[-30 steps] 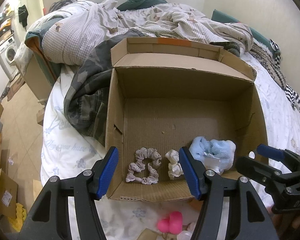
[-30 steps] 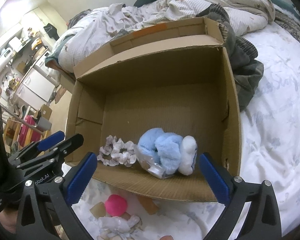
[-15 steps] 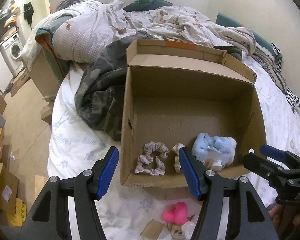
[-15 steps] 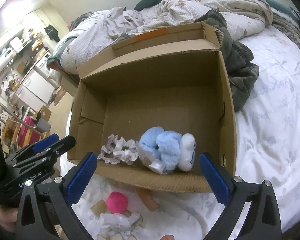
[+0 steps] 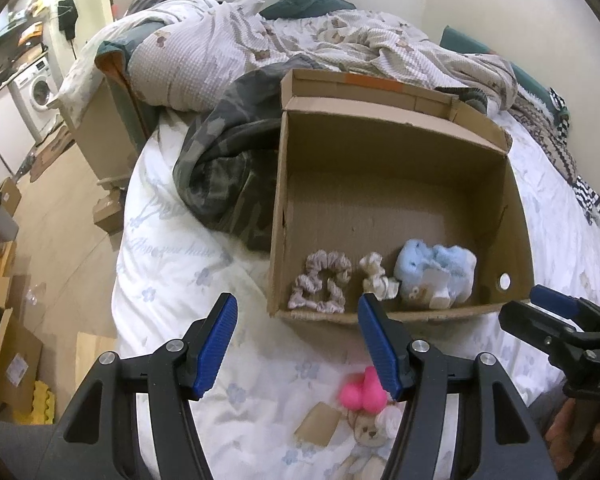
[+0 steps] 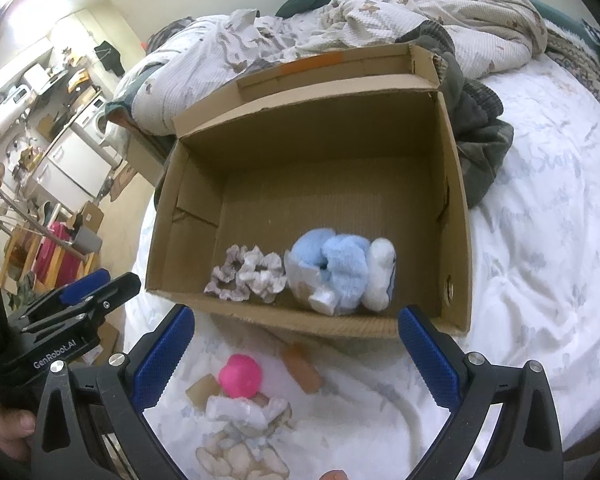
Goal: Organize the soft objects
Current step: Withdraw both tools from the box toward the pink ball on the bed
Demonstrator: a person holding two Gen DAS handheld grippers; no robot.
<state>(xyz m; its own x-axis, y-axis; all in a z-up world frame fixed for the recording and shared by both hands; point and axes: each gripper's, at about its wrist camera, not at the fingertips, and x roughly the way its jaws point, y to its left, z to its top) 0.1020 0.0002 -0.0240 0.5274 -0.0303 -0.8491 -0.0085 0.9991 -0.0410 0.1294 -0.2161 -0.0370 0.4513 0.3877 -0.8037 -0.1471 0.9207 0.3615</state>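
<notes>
The left claw [image 5: 296,340] stands wide apart and empty, hanging over the bed [image 5: 172,264] just short of the cardboard box [image 5: 516,216]. The right claw [image 6: 296,354] is likewise spread and carries nothing, poised in front of the box's near wall.

Inside the box, along that near wall, lie a frilly scrunchie [image 5: 320,282], a small cream scrunchie [image 5: 376,276] and a fluffy blue plush [image 5: 436,276], side by side and touching. Outside, on the sheet between the claws and the box, wait the soft things not yet packed: a pink ball [image 6: 240,375], a small teddy bear [image 5: 370,438] in crinkly wrap, and a brown card tag [image 5: 317,424] beside it. An orange-brown piece [image 6: 302,368] lies close to the box; what it is I cannot tell.

The likely next grab is the ball or the bear. They sit pressed together, so a claw closing on one could pinch the wrap or tag of the other and drag both. The ball is round and may squirt out on the soft mattress. The sheet itself could get caught if the claw dips too low. The near wall could also snag a carried toy on the way in.
</notes>
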